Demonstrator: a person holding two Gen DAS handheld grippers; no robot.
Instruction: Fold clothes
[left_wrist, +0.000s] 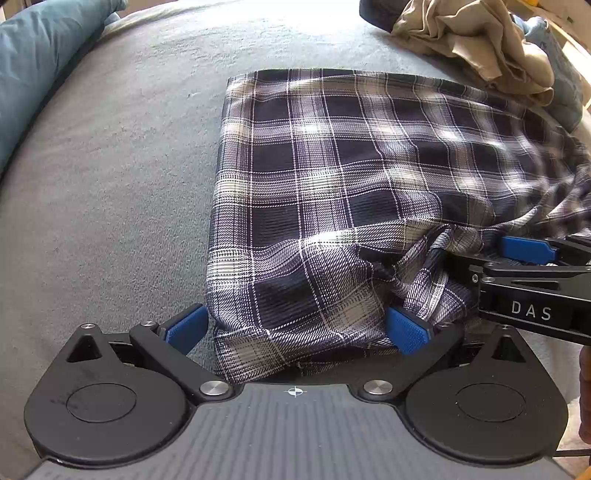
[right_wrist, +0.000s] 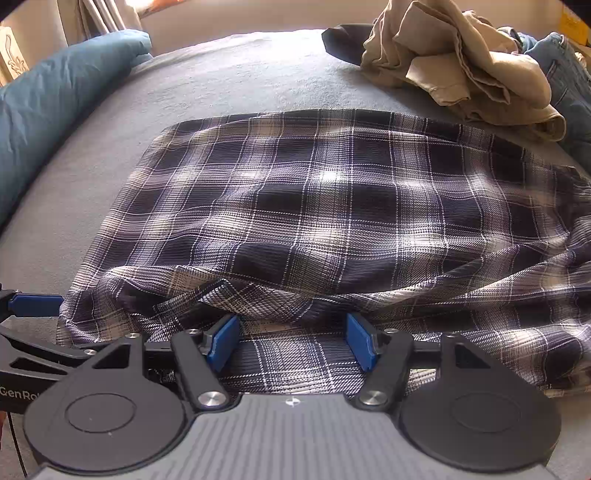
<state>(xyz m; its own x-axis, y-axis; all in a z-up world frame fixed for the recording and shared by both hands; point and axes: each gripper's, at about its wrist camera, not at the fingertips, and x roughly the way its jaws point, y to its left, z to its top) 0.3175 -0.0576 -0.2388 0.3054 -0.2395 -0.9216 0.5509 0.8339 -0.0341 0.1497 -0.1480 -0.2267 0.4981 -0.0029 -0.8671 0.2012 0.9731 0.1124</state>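
A navy and white plaid garment (left_wrist: 332, 177) lies spread on the grey bed cover (left_wrist: 110, 184), flat at its far side and bunched along its near edge. My left gripper (left_wrist: 295, 330) is open wide over the near left corner, with cloth lying loose between the blue pads (left_wrist: 188, 328). My right gripper (right_wrist: 291, 341) is open over the rumpled near edge (right_wrist: 258, 302), with flat plaid cloth below it and the pads not pressing on it. In the left wrist view the right gripper (left_wrist: 528, 251) enters from the right. The right wrist view shows the left gripper's fingertip (right_wrist: 33, 304) at the left.
A crumpled beige garment (right_wrist: 461, 62) lies at the far right of the bed on a dark item (right_wrist: 343, 40), with blue denim (right_wrist: 565, 74) beside it. A teal pillow (right_wrist: 55, 92) runs along the left side. Bare grey cover (right_wrist: 221, 74) lies beyond the plaid garment.
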